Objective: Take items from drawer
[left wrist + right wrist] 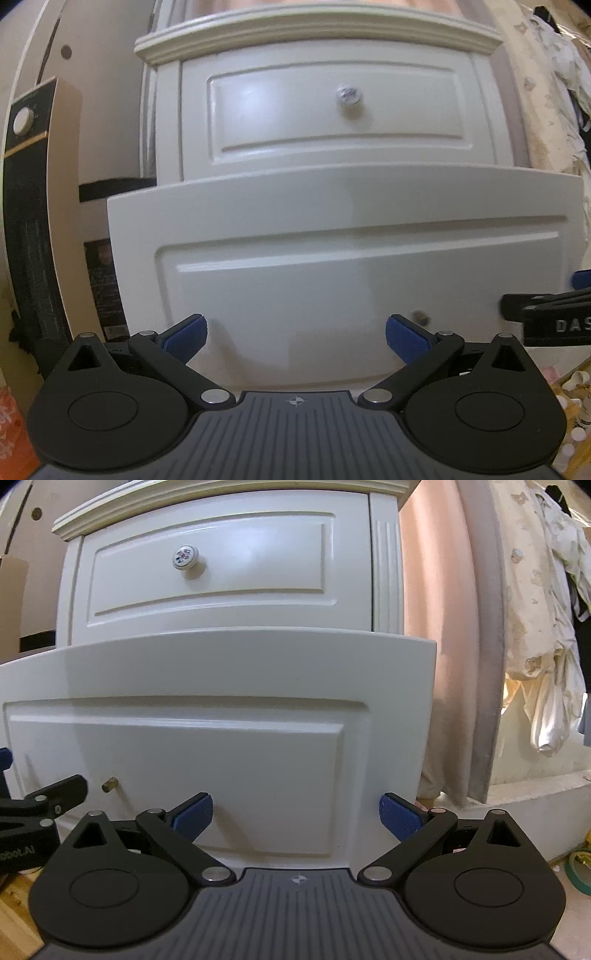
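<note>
A white nightstand stands in front of me. Its lower drawer [343, 236] is pulled out toward me; it also shows in the right wrist view [221, 701]. Only a bare brass screw stub [109, 784] sticks out of its front, also seen in the left wrist view [420, 316]. The upper drawer [332, 110] is closed and has a floral ceramic knob [348, 95] [184, 559]. My left gripper [295, 338] is open and empty close to the lower drawer front. My right gripper [295, 816] is open and empty near the drawer's right edge. The drawer's inside is hidden.
A cream and black heater [33, 206] stands left of the nightstand. A beige curtain [443, 627] and hanging clothes [546, 627] are to the right. A green tape roll [578, 871] lies on the floor at the right. My right gripper's body shows in the left wrist view [550, 317].
</note>
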Action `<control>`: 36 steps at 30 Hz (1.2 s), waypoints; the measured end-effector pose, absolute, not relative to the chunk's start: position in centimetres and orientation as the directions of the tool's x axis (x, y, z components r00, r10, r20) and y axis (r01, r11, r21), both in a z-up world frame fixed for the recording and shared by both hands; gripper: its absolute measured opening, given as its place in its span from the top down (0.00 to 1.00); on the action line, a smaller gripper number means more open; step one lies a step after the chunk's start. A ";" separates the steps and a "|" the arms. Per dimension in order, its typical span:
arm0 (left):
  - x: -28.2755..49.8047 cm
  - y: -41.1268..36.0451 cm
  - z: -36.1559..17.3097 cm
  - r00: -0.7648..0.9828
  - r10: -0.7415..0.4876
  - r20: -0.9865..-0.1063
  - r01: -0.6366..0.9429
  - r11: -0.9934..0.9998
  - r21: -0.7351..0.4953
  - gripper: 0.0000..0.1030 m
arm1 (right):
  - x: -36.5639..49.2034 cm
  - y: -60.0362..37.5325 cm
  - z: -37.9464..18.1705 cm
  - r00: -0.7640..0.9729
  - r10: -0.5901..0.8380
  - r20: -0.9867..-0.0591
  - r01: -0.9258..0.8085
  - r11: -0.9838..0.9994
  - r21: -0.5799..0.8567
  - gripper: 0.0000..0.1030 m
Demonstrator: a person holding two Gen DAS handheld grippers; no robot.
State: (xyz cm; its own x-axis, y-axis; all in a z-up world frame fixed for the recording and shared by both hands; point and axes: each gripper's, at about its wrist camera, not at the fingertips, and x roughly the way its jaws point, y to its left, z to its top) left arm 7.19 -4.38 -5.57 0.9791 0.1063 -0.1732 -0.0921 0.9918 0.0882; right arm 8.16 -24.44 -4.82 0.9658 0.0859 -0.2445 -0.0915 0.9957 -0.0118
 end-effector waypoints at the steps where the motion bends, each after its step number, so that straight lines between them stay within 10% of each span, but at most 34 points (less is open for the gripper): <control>1: 7.6 -4.2 -5.6 0.978 0.105 -0.180 -0.092 0.992 0.082 0.00 | 8.2 -24.3 -4.8 0.967 0.081 -0.243 -0.087 0.996 -0.016 0.00; 36: 14.0 -1.3 -6.1 0.964 0.075 -0.256 -0.069 0.997 0.030 0.00 | 13.5 -23.3 -5.1 0.973 0.062 -0.224 -0.077 0.995 -0.057 0.00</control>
State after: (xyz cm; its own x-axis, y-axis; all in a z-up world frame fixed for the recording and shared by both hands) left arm 14.04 -1.27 -6.11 0.9637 0.0747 -0.2562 -0.0694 0.9972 0.0295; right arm 13.54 -23.33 -5.10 0.9727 0.0619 -0.2236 -0.0765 0.9954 -0.0574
